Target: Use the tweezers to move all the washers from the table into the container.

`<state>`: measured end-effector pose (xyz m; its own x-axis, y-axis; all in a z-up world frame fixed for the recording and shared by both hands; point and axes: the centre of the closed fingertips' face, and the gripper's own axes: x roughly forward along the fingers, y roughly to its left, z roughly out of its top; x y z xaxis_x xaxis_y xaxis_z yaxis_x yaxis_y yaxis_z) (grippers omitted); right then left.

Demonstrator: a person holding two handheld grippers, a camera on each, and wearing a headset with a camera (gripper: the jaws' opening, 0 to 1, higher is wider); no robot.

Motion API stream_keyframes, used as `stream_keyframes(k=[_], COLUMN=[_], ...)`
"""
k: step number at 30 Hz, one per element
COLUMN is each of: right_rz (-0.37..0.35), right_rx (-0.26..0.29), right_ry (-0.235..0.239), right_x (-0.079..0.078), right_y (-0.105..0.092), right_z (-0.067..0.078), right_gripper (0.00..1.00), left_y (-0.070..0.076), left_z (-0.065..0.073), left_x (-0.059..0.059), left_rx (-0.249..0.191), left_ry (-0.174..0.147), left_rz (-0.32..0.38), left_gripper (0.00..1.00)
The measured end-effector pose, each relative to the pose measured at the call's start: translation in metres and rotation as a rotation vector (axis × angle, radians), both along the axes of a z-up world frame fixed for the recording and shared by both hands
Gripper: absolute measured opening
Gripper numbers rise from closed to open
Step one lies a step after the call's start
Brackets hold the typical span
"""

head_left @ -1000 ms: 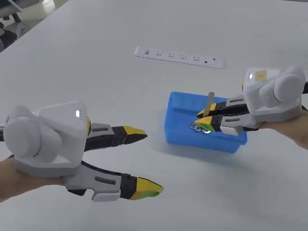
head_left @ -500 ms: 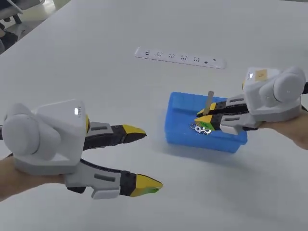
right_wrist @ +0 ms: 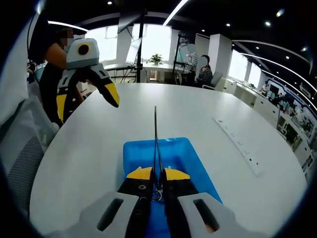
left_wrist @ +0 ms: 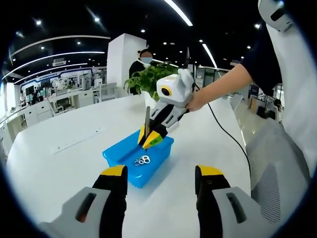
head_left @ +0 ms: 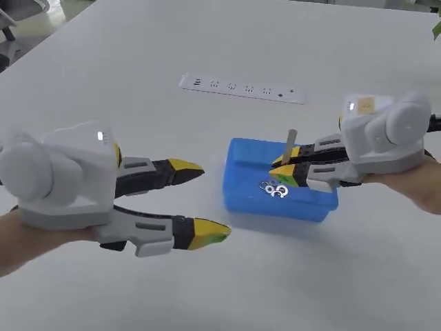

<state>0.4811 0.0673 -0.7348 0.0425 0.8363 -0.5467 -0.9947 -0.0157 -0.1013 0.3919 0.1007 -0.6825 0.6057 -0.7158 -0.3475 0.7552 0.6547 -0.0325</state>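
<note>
A blue container sits on the white table, with several metal washers lying inside it; they also show as washers in the container. My right gripper hovers over the container, shut on thin metal tweezers that stick up past its tips. In the right gripper view the tweezers run forward over the container from the right gripper. My left gripper is open, empty, left of the container; its fingers point at it.
A white power strip lies on the table beyond the container. A potted plant and a person stand past the table's far end. A cable trails from the right gripper. Bare table surrounds the container.
The whole head view has shifted, so the camera moved. Both grippers hold about the same places relative to the container.
</note>
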Motion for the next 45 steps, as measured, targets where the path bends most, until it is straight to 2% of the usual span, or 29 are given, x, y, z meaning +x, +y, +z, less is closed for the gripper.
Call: stream_keyframes(k=[6,8,11,12,14,16,20,24,25,27,29,33,35,37,40,42,44,45], right_rz=[-0.002,0.002,0.008,0.018,0.040,0.062,0.103,0.126,0.125,0.131,0.134,0.153,0.173,0.192,0.213,0.219,0.223,0.221], right_rx=[-0.003,0.006,0.040,0.069,0.090,0.086,0.046,0.002,-0.018,-0.038,-0.062,-0.111,-0.125,-0.144,-0.161,-0.174,-0.180,-0.183], right_ry=[-0.012,-0.022,-0.029,-0.015,0.012,0.013,0.052,0.061,0.079,0.078,0.098,0.092,0.084,0.078,0.073,0.067,0.066,0.067], right_x=[-0.002,-0.004,-0.011,-0.018,-0.028,-0.037,-0.057,-0.069,-0.073,-0.077,-0.083,-0.092,-0.099,-0.103,-0.107,-0.107,-0.107,-0.106], right_y=[-0.003,-0.003,-0.002,-0.001,-0.001,-0.002,-0.007,-0.013,-0.015,-0.017,-0.018,-0.019,-0.019,-0.019,-0.019,-0.020,-0.021,-0.022], right_z=[0.004,0.012,0.031,0.042,0.053,0.059,0.053,0.042,0.037,0.031,0.025,0.017,0.016,0.014,0.011,0.010,0.010,0.010], right_gripper=[0.07,0.07,0.07,0.07,0.07,0.07,0.07,0.07,0.07,0.07,0.07,0.07,0.07,0.07,0.07,0.07,0.07,0.07], left_y=[-0.007,-0.012,-0.022,-0.025,-0.029,-0.032,-0.037,-0.043,-0.045,-0.050,-0.056,-0.065,-0.072,-0.078,-0.083,-0.084,-0.085,-0.085], left_z=[0.014,0.020,0.030,0.032,0.034,0.034,0.036,0.040,0.041,0.043,0.043,0.038,0.038,0.038,0.036,0.036,0.037,0.037], left_x=[0.024,0.032,0.036,0.036,0.035,0.035,0.032,0.029,0.026,0.021,0.016,0.009,0.005,-0.001,-0.004,-0.007,-0.011,-0.012], left_rx=[0.003,0.010,0.012,0.009,0.009,0.008,-0.006,-0.020,-0.026,-0.020,-0.024,0.014,0.016,0.012,0.050,0.056,0.057,0.060], left_ry=[-0.046,-0.061,-0.087,-0.089,-0.096,-0.096,-0.097,-0.104,-0.101,-0.106,-0.096,-0.095,-0.101,-0.086,-0.101,-0.087,-0.065,-0.070], left_rz=[-0.011,-0.031,-0.068,-0.084,-0.097,-0.106,-0.120,-0.131,-0.142,-0.167,-0.197,-0.250,-0.289,-0.328,-0.360,-0.372,-0.386,-0.386], left_gripper=[0.59,0.58,0.58,0.58,0.57,0.57,0.56,0.55,0.55,0.54,0.52,0.42,0.39,0.32,0.24,0.20,0.07,0.07])
